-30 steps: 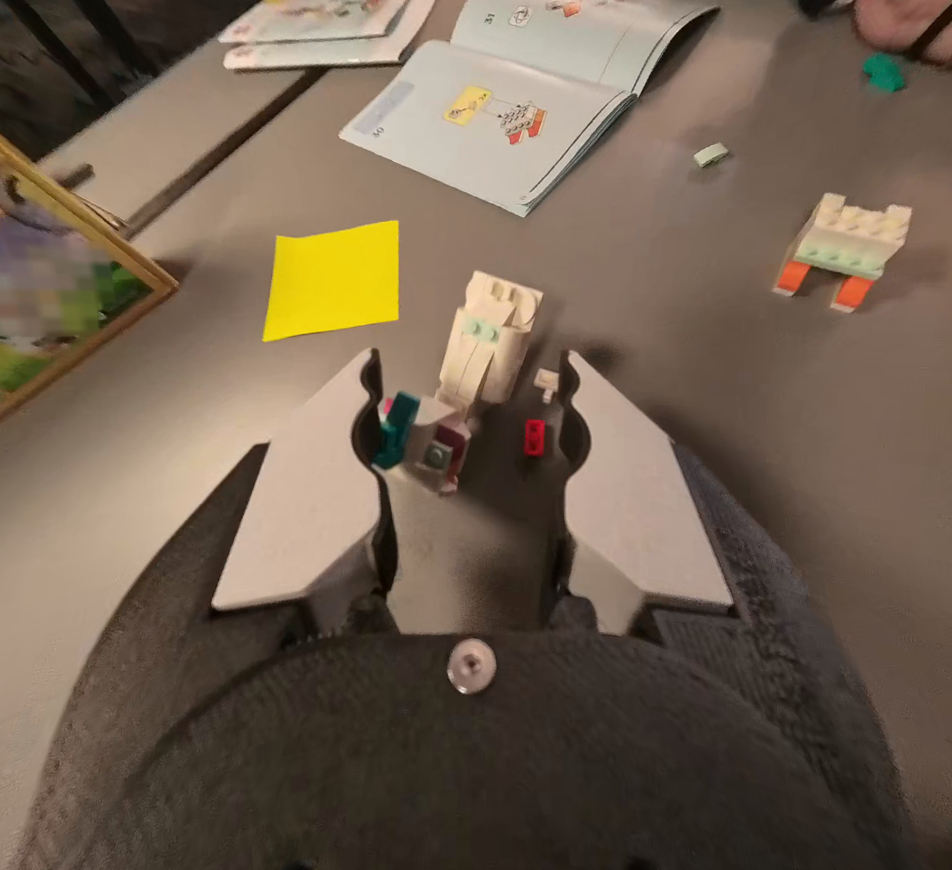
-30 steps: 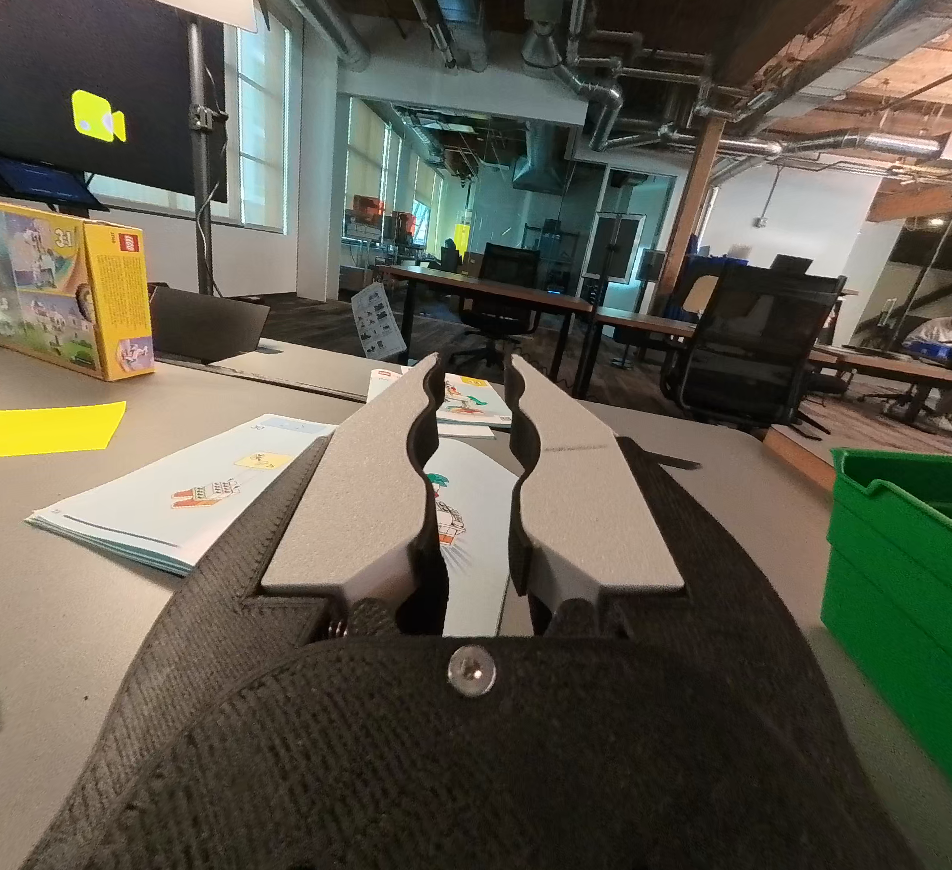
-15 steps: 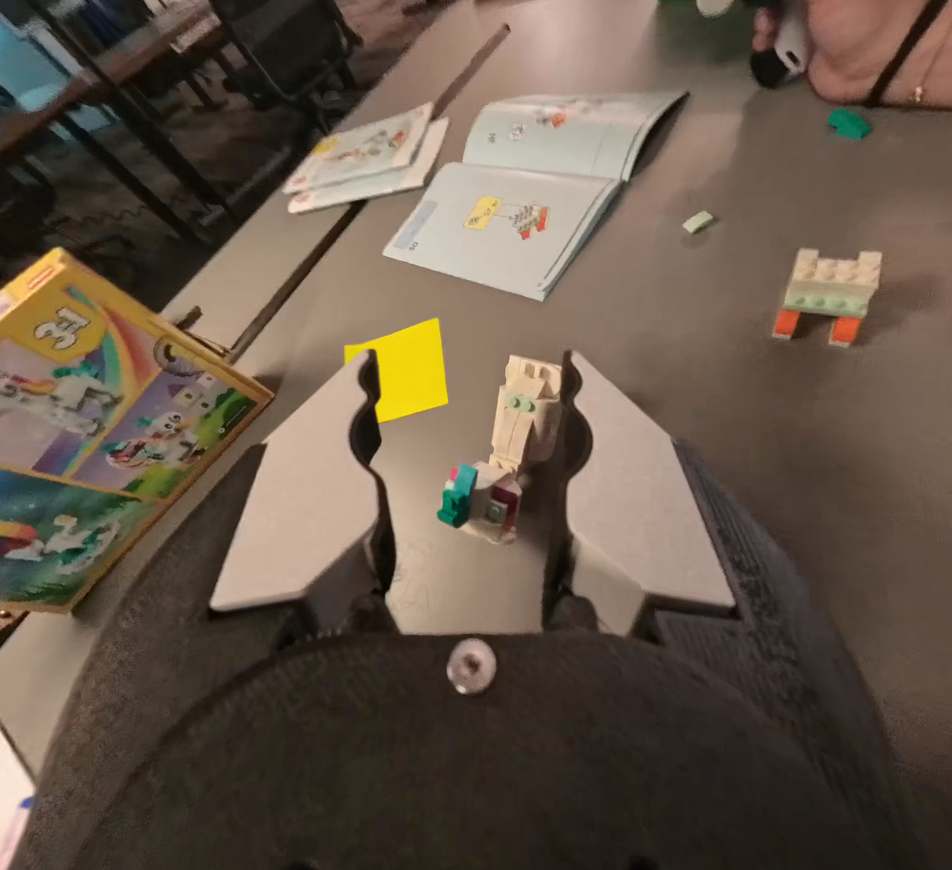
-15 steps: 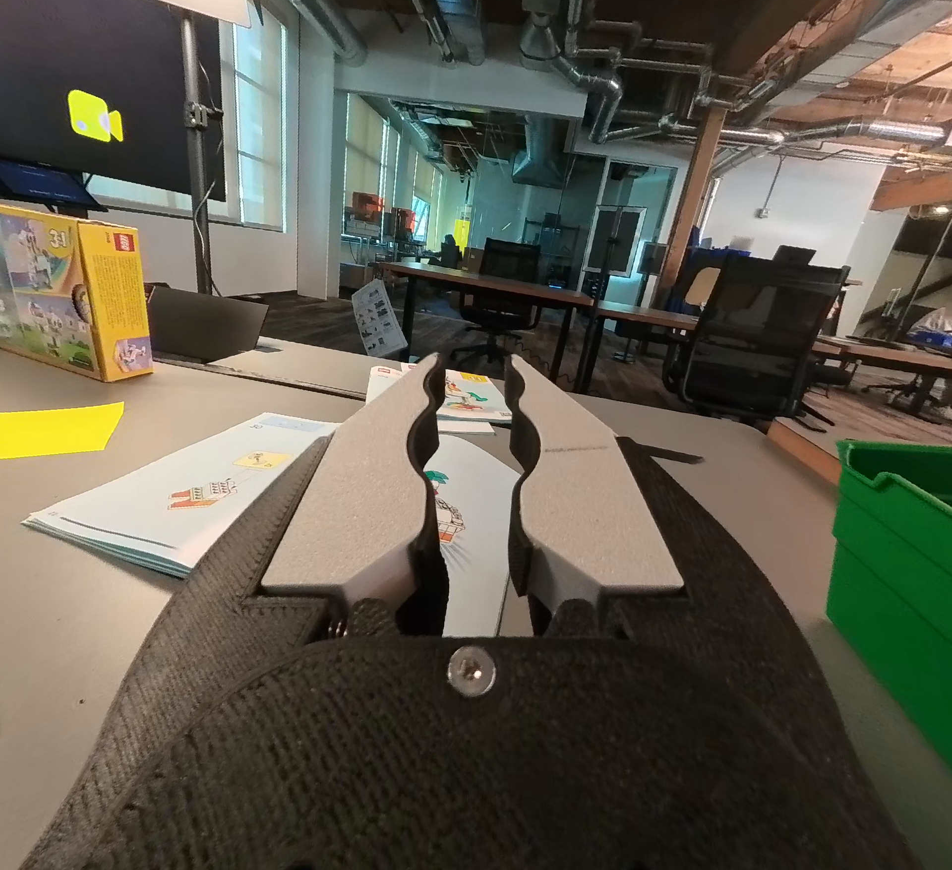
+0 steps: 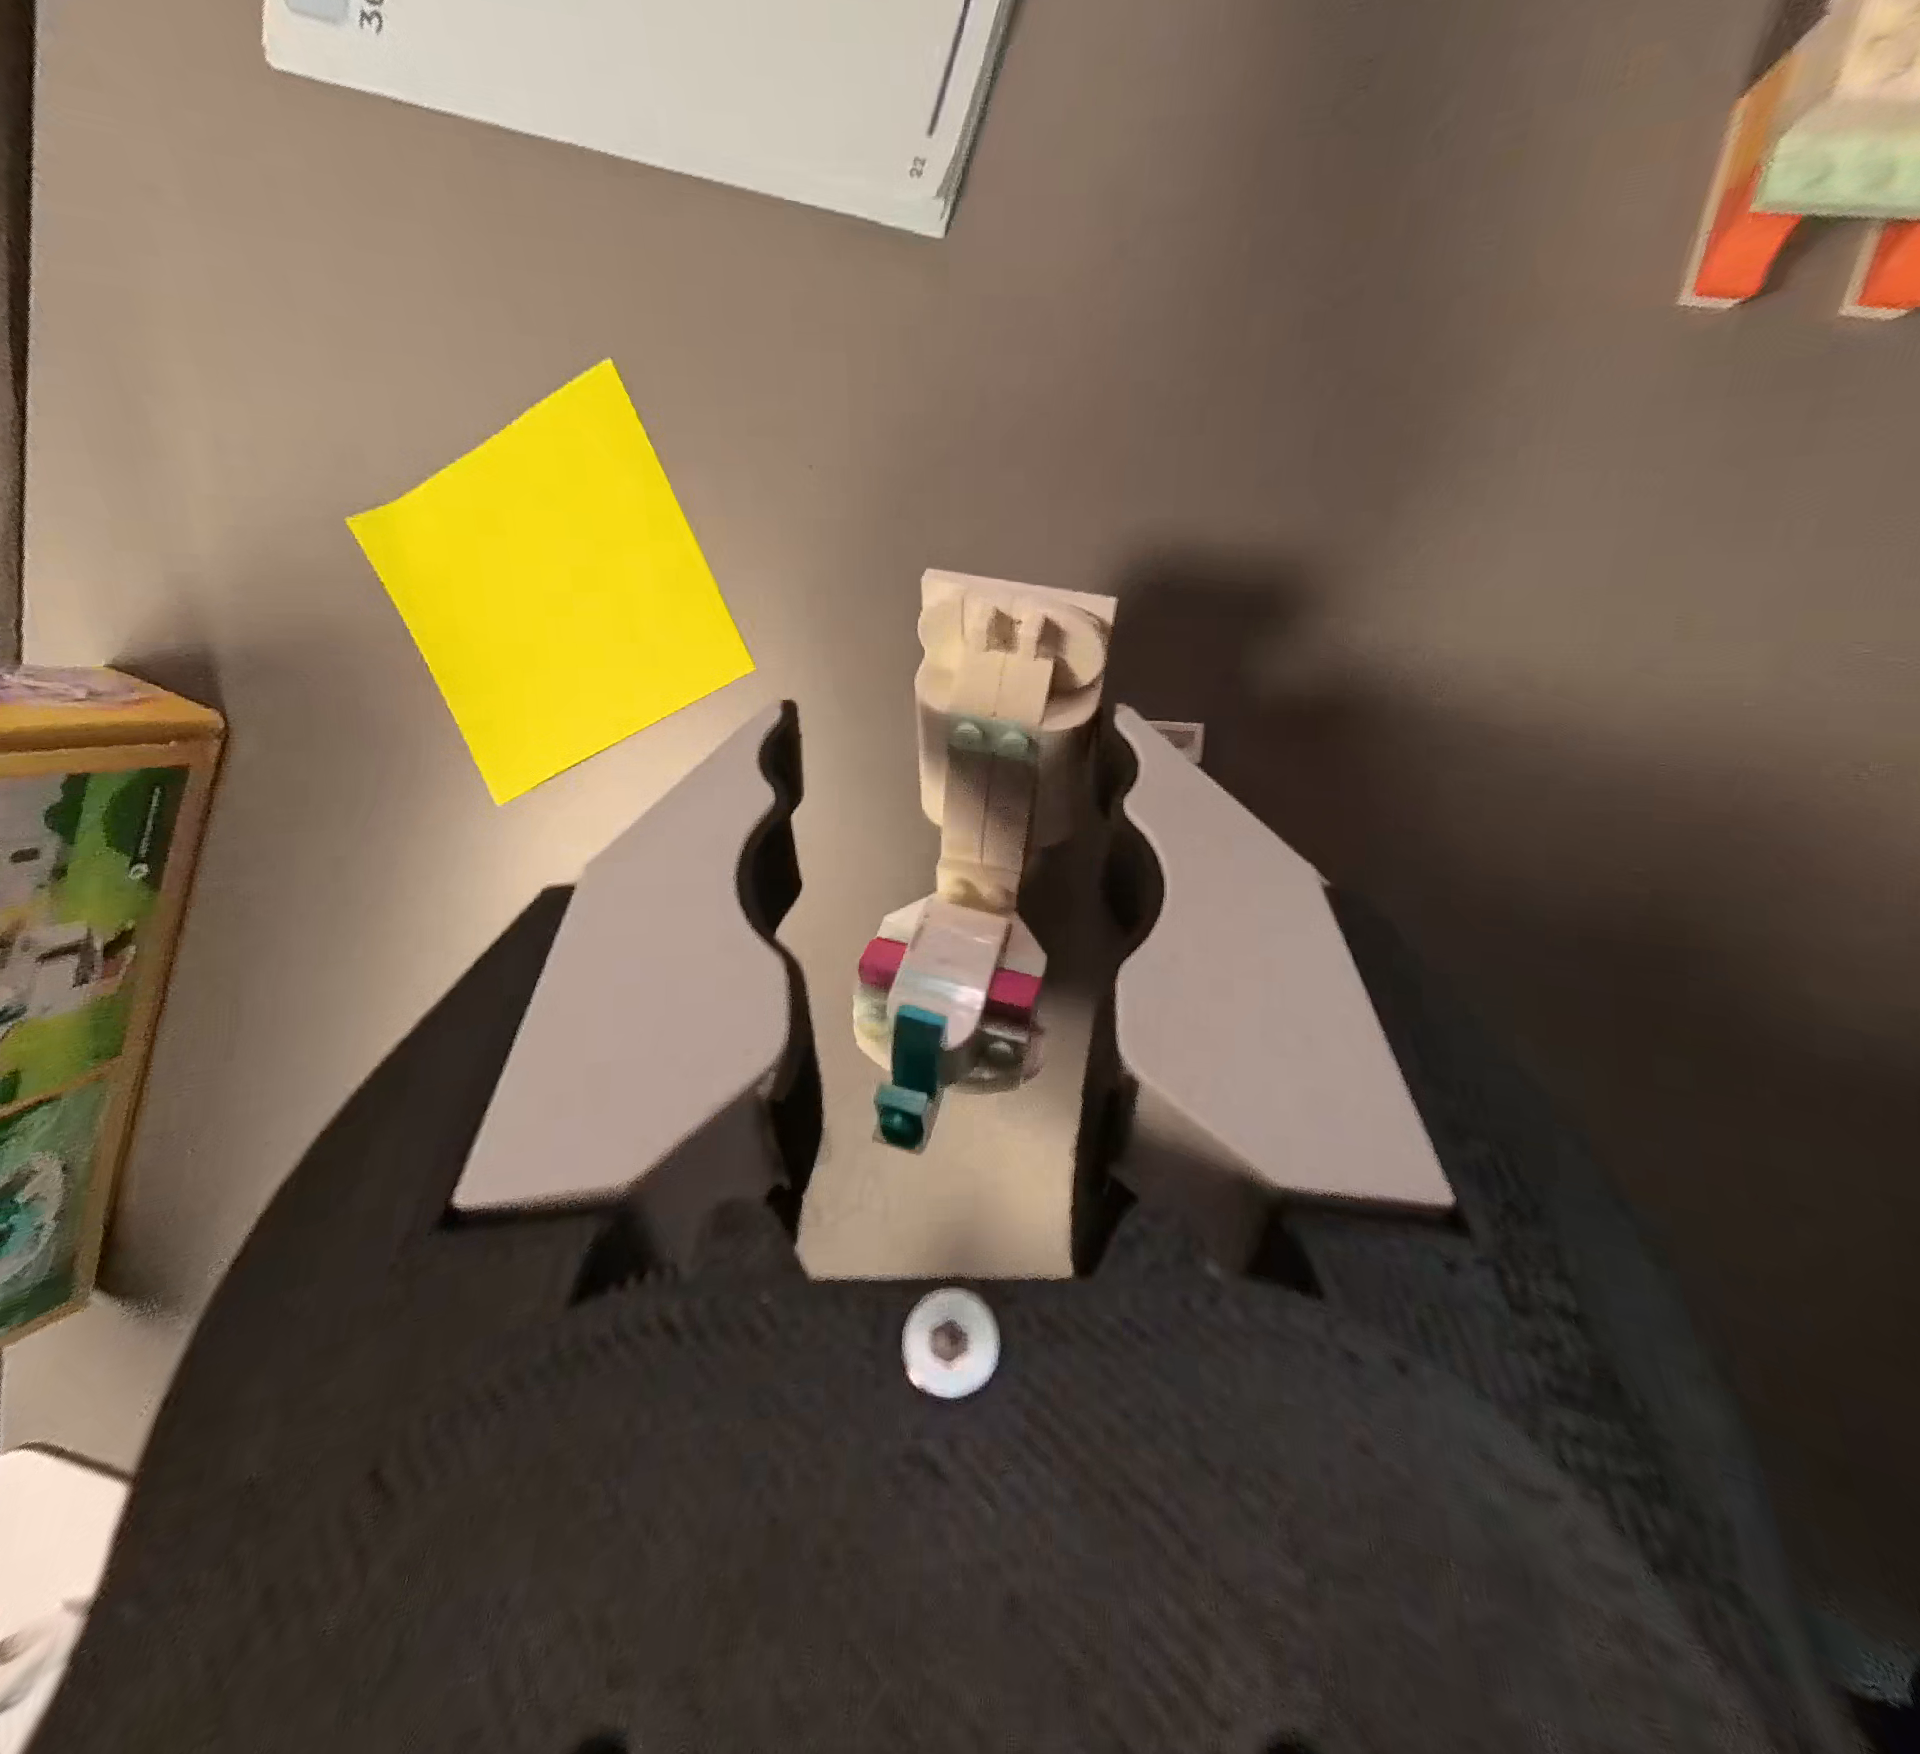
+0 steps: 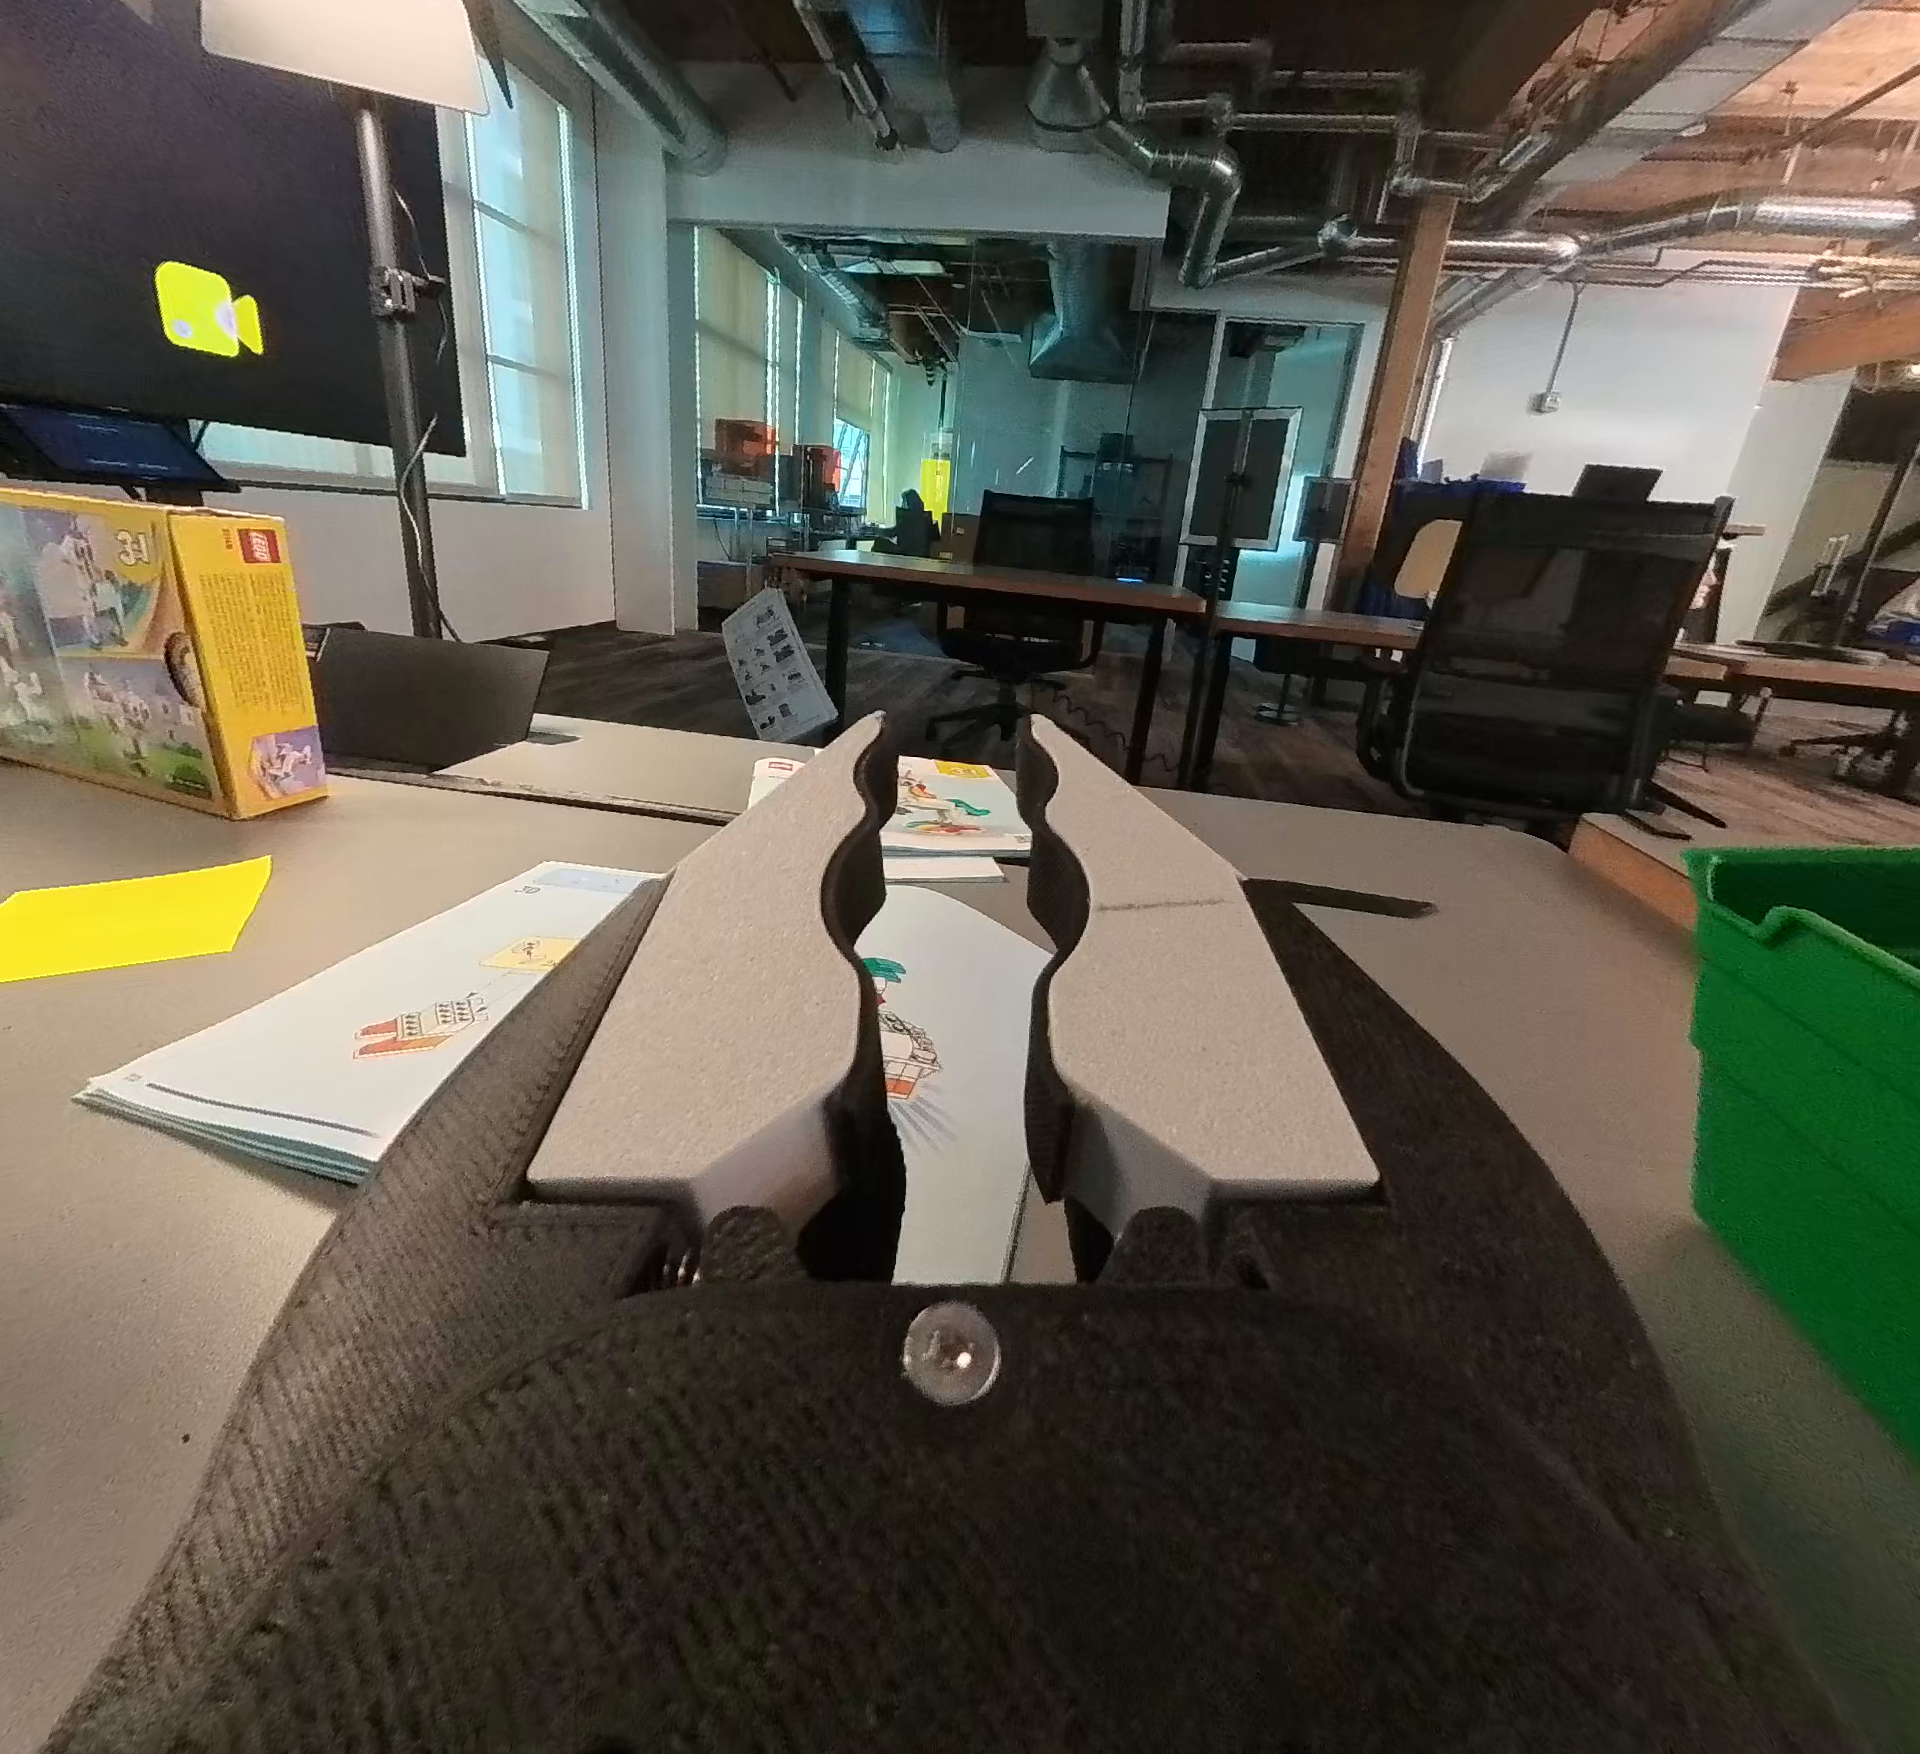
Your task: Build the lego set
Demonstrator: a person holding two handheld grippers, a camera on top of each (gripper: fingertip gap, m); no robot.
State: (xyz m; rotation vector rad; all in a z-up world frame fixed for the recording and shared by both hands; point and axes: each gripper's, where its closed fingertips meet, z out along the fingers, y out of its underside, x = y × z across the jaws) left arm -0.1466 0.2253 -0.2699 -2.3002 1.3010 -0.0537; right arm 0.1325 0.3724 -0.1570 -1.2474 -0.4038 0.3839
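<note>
- We are holding the left claw (image 5: 951,769) released around the white lego neck piece (image 5: 987,831); closing off-centre could be tipping it on the desk (image 5: 1455,561).
- The right claw (image 6: 956,748) is waiting nearly clenched, empty.

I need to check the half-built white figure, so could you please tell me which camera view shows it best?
The left wrist view: the white figure lies on the grey table, in the gap of the left gripper, whose jaws stand open. The right wrist view shows nothing of it, only the instruction booklet and green bin.
</note>
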